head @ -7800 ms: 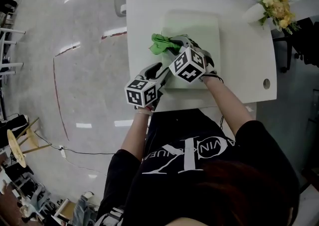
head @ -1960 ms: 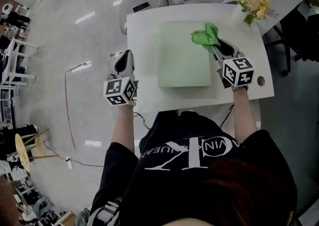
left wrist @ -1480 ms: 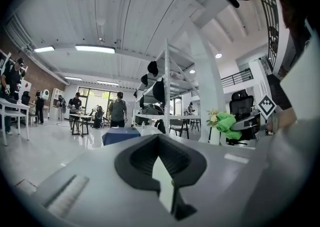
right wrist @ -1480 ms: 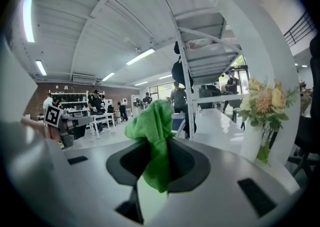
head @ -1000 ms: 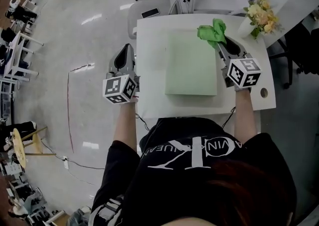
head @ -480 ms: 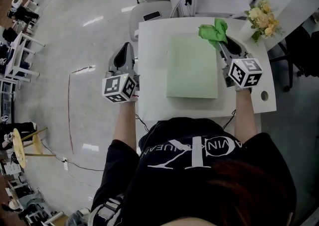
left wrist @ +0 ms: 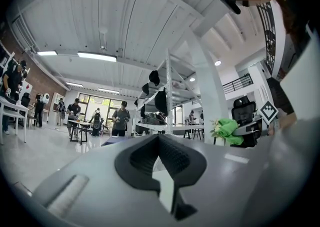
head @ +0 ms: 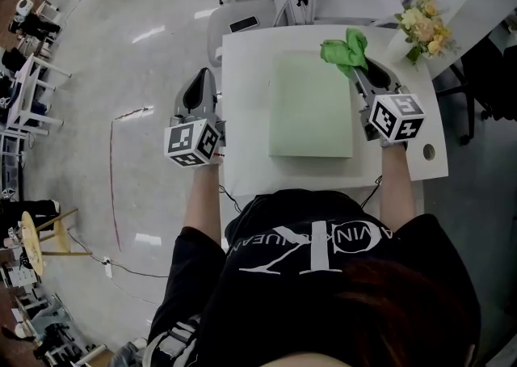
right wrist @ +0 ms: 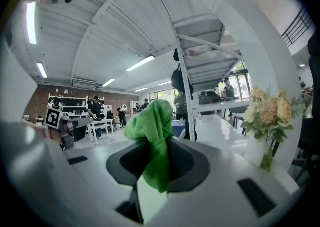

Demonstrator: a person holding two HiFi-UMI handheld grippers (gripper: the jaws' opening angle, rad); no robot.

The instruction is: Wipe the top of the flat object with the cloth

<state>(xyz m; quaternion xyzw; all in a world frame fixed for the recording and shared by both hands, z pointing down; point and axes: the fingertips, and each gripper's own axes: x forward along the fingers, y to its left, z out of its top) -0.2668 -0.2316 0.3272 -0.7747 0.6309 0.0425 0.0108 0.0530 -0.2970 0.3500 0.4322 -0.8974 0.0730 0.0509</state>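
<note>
A pale green flat object (head: 311, 105) lies in the middle of the white table (head: 242, 74). My right gripper (head: 356, 68) is to the right of it, near its far right corner, shut on a bunched green cloth (head: 345, 48). In the right gripper view the cloth (right wrist: 152, 126) stands up out of the pinched jaws of that gripper (right wrist: 152, 163). My left gripper (head: 200, 89) hangs beyond the table's left edge, over the floor. Seen in its own view, the left gripper (left wrist: 160, 141) is shut with nothing in it, and the cloth (left wrist: 227, 128) shows far off to the right.
A white vase of flowers (head: 424, 22) stands at the table's far right corner, close to the cloth. A grey chair with a dark phone (head: 242, 26) is behind the table. A round cable hole (head: 428, 150) is near the right edge. People stand at distant tables (left wrist: 75, 121).
Since several seconds ago the right gripper has carried the cloth off the flat object to its far right, and the left gripper has left the table. Nothing has moved over the last second.
</note>
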